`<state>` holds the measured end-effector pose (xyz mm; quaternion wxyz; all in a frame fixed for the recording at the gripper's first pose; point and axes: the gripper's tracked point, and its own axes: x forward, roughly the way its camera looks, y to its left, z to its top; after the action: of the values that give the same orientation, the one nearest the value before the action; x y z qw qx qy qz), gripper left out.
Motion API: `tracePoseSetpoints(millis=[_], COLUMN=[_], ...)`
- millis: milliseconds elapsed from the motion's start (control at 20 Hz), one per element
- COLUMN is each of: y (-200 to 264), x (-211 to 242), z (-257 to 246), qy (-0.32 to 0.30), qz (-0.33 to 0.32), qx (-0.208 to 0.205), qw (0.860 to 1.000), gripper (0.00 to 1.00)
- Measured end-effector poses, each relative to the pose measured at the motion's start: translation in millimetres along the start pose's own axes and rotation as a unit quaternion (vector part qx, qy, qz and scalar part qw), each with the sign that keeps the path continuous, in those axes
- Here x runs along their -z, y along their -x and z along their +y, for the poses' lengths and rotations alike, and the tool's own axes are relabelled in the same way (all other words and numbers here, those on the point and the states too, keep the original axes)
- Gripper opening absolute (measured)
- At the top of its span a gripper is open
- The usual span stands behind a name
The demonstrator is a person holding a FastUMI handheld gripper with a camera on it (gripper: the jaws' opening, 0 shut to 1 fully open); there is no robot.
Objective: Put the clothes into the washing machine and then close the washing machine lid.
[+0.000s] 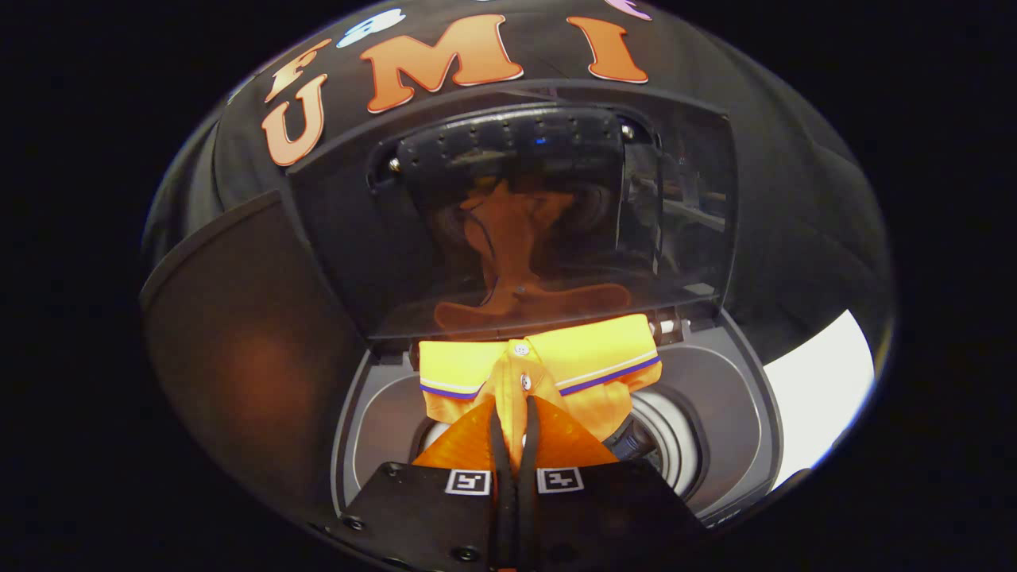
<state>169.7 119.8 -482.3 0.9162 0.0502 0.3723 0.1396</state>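
My gripper (515, 407) is shut on an orange-yellow polo shirt (548, 367), pinching the cloth just below its buttoned collar. The shirt hangs from the fingers over the round drum opening (675, 445) of the top-loading washing machine (715, 389). The collar with its white and purple stripe spreads just beyond the fingertips. Behind it the dark see-through lid (516, 214) stands raised, and it mirrors the orange shirt. The lower part of the shirt is hidden under the fingers.
A dark panel (246, 349) rises to the left of the machine. A white surface (818, 389) lies to the right of it. The black cloth wall closes off the back behind the lid.
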Motion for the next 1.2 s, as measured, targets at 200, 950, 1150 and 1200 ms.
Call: tracePoseSetpoints(millis=[200, 950, 1150, 1200], y=[-19, -49, -51, -52], x=[28, 76, 78, 79], z=[-9, -20, -22, -23], qy=[-0.002, -0.019, -0.014, -0.013], qz=[0.046, 0.15, 0.158, 0.158], qx=[0.011, 0.032, 0.04, 0.043], qw=[0.999, 0.988, 0.987, 0.986], gripper=[0.08, 0.08, 0.13, 0.15])
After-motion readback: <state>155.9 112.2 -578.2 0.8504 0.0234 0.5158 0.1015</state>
